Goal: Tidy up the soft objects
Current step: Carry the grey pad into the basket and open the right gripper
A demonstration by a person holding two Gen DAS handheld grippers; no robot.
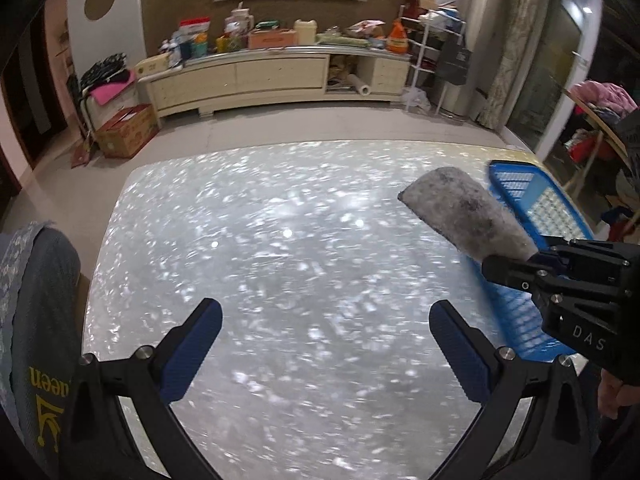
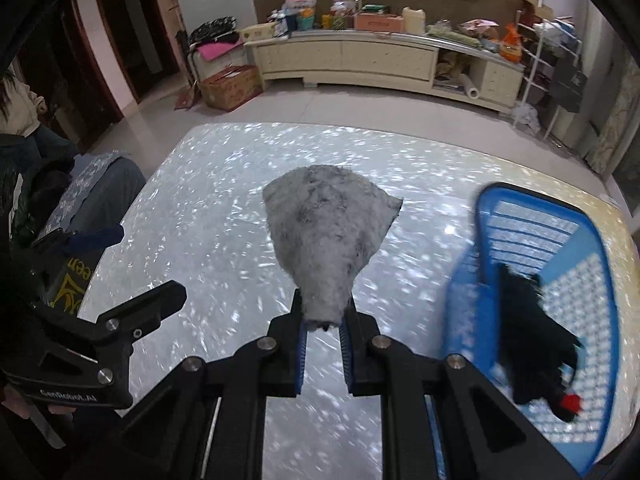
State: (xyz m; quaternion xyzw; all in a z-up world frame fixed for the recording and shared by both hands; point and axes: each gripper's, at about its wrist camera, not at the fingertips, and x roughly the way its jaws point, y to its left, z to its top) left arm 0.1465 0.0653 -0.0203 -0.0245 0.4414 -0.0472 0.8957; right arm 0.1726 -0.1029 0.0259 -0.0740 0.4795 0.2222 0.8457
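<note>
A fuzzy grey soft piece (image 2: 328,232) hangs above the speckled table (image 2: 208,200), pinched at its narrow end by my right gripper (image 2: 325,320), which is shut on it. The same grey piece (image 1: 468,216) shows in the left wrist view at the right, held by the right gripper (image 1: 496,270) in front of the blue basket (image 1: 516,312). My left gripper (image 1: 326,324) is open over the bare table (image 1: 280,240), nothing between its blue pads. The blue slatted basket (image 2: 532,224) lies at the right with a black soft item (image 2: 532,340) with a red tip inside.
A chair back with a patterned cover (image 1: 36,320) stands at the table's left edge. A long cream cabinet (image 1: 276,76) loaded with clutter runs along the far wall, a cardboard box (image 1: 126,130) on the floor beside it. A white rack (image 1: 436,60) stands far right.
</note>
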